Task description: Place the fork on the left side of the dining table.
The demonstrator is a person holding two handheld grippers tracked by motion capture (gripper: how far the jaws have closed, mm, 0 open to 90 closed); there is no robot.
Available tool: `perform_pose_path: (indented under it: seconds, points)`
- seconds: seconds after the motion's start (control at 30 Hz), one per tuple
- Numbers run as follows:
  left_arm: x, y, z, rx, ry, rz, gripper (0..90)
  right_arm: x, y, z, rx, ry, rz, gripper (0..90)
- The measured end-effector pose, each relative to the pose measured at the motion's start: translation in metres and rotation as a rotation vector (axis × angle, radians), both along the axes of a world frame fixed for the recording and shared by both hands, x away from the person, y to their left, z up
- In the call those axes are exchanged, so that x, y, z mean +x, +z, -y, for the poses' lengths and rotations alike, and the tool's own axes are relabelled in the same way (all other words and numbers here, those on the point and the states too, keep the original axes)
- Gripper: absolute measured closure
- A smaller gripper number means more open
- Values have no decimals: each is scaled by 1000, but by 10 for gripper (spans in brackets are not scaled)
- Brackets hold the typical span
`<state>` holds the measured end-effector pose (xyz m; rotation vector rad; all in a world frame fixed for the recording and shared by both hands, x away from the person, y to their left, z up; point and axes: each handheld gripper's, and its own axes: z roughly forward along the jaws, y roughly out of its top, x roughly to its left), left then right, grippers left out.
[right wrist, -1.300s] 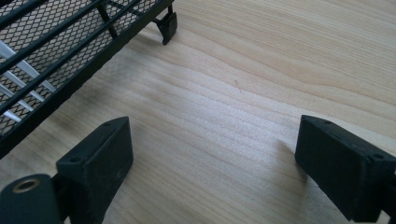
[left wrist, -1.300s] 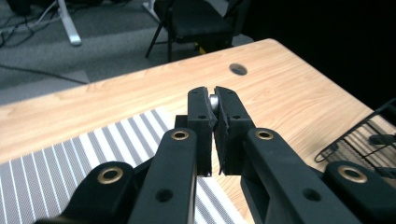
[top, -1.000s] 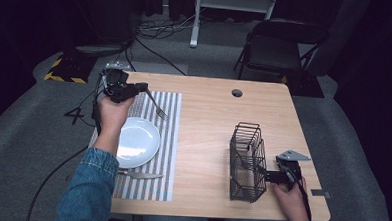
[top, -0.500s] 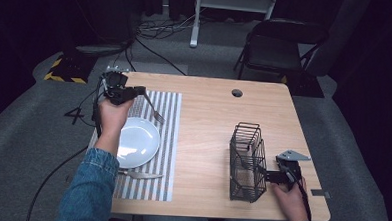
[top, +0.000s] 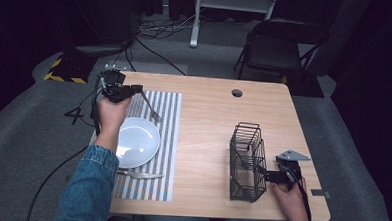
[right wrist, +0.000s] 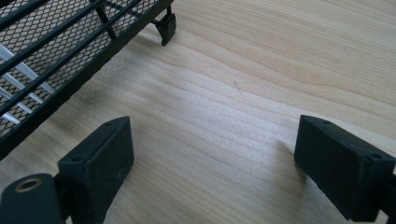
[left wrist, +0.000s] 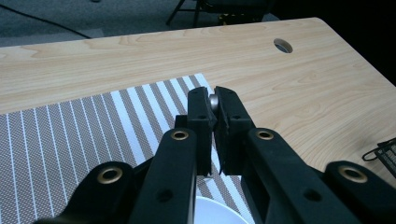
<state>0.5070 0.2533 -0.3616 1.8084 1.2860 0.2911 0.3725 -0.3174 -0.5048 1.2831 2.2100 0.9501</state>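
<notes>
Fork [top: 150, 108] clamped in left tool [top: 135, 89]

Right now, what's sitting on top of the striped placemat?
On the striped placemat sit a white plate and a knife near its front edge. The left gripper holds a fork above it. Whatever lies under the plate is covered.

Table [top: 208, 121]: pale wood, visible grain, smooth matt finish.
Placemat [top: 167, 139]: woven cloth look, brown and white stripes, matt.
Plate [top: 138, 142]: white, smooth, glossy.
Fork [top: 151, 108] and knife [top: 140, 175]: shiny metal.
Basket [top: 247, 163]: black metal wire with fine mesh, matt.
Left gripper [left wrist: 214, 122] and right gripper [right wrist: 210, 163]: black matt plastic, brass-coloured rivets.
Sleeve [top: 88, 186]: blue denim.
Floor [top: 28, 128]: grey carpet, rough.
</notes>
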Motion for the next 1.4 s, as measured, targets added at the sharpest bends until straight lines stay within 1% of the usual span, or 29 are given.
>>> perform_pose_path:
  seconds: [0.1,0.2,0.27,0.37,0.43,0.47,0.6,0.7,0.87,0.97,1.03,1.2,1.27,1.4]
  points:
    - [3,-1,-1,-4,3,-5,853,0,0,0,0,0,0,119]
    - [7,-1,-3,-8,7,-19,851,0,0,0,0,-2,-1,119]
    - [8,-1,-4,-1,12,-24,846,0,0,0,1,-3,-1,119]
    - [10,-2,-6,20,29,-33,832,0,0,0,0,-2,0,119]
    - [11,-4,-9,31,41,-47,772,0,0,0,0,-2,0,119]
    - [12,-5,-10,24,45,-57,772,0,0,0,0,-2,0,119]
    - [11,-11,-17,-1,68,-84,690,0,0,0,0,-3,0,119]
    - [12,-15,-22,-2,86,-102,630,0,0,0,0,-3,0,119]
    - [12,-22,-29,4,117,-131,563,0,0,0,0,-3,0,119]
    - [11,-28,-34,0,138,-151,545,0,0,0,0,-3,0,119]
    - [12,-31,-38,3,143,-160,536,0,0,0,0,-3,0,119]
    - [12,-39,-46,-8,157,-181,533,0,0,0,0,-3,0,119]
    - [12,-42,-49,-22,163,-185,533,0,0,0,0,-3,0,119]
    - [13,-46,-55,-37,171,-191,525,0,0,0,0,-4,0,120]
